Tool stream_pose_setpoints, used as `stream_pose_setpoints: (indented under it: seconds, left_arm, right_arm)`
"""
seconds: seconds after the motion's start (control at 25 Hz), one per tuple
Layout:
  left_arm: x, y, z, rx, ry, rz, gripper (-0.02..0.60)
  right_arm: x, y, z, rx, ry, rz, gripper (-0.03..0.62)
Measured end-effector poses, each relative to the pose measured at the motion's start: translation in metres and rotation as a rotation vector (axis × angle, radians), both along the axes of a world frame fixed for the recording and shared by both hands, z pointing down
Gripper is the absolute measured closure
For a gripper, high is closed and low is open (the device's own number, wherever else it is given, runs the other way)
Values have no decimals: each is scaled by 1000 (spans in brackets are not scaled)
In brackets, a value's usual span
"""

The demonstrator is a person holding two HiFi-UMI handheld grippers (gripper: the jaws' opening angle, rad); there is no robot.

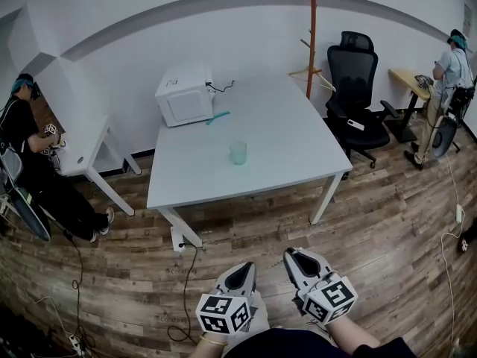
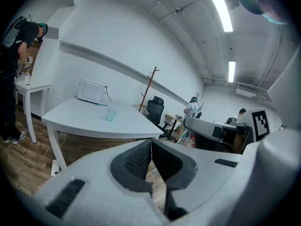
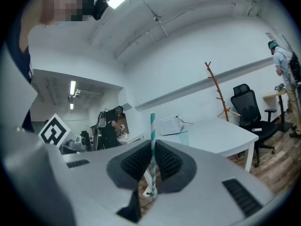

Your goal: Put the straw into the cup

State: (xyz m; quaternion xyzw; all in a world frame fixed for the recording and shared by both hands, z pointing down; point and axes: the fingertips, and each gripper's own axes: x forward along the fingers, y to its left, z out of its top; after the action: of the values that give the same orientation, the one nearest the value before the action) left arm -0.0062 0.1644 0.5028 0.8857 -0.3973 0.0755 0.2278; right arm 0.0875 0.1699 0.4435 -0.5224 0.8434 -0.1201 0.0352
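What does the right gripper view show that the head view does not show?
Only the right gripper view shows the striped straw, clamped upright between the right tongs. Only the head view shows the tips of the left tongs, closed, above the wooden floor. Both views show the white table, the microwave and the black chair.

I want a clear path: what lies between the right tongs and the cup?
In the head view, only wood floor, then the table's near edge and bare top, separate the right tongs, shut on the straw, from the cup.
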Motion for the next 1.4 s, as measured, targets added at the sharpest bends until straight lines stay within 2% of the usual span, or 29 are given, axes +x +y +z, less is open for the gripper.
stream_pose_setpoints:
  seconds: [0.64,1.4]
  left_arm:
    - [2,-109,-7,-18,0,34,561]
    - [-40,-237,-16,-19,-11,36,561]
  right_arm:
    - [7,-102,-9,-16,11,51,551]
    - [-35,-233,-27,2,20,40,551]
